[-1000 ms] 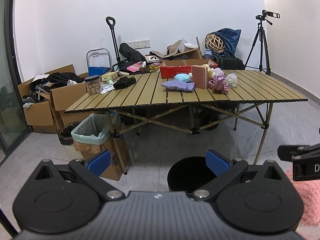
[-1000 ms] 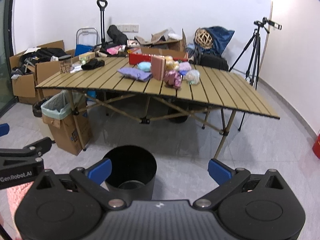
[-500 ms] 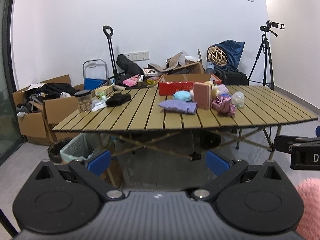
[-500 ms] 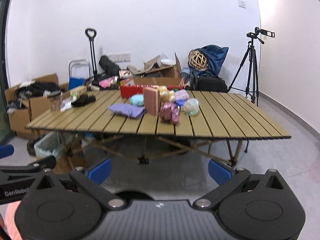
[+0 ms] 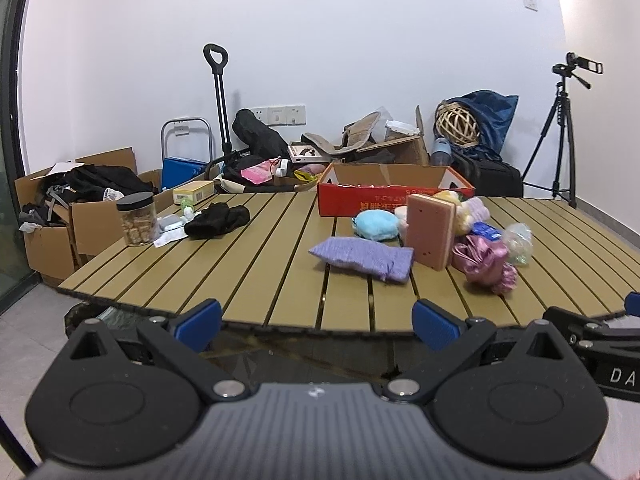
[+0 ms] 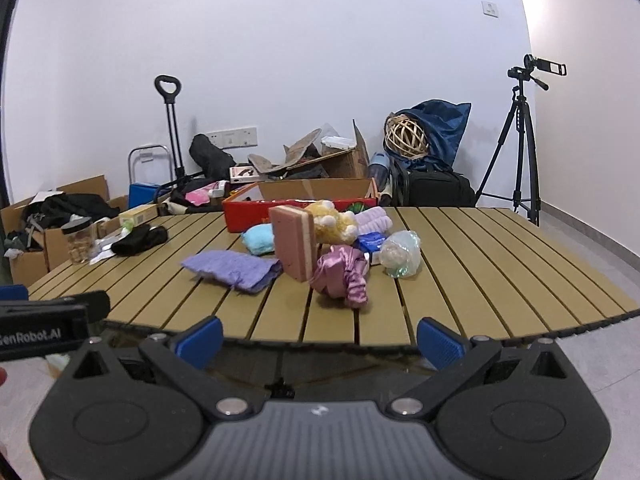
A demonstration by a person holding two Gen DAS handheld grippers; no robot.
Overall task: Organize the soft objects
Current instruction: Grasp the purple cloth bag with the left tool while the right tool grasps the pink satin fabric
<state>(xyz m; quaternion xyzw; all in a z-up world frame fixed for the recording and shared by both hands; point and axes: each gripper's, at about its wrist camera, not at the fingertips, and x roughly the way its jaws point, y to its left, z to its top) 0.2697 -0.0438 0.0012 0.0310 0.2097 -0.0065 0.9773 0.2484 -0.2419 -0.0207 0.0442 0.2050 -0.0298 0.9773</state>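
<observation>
**Both grippers empty before the bench**

The left hand-held gripper (image 5: 316, 322) and right hand-held gripper (image 6: 318, 338) hang at the near edge of the slatted bench (image 6: 480, 264), jaws spread wide, holding nothing. The soft objects cluster mid-bench before a red cardboard box (image 6: 248, 212): a purple cloth (image 6: 232, 266), an upright pink sponge (image 6: 292, 242), a pink satin bundle (image 6: 340, 276), a yellow plush (image 6: 332, 222).

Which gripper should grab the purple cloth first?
Probably left. Both grippers are open and short of the table edge, but the purple cloth lies nearly dead ahead of the left gripper, while it sits left of centre for the right gripper.
</observation>
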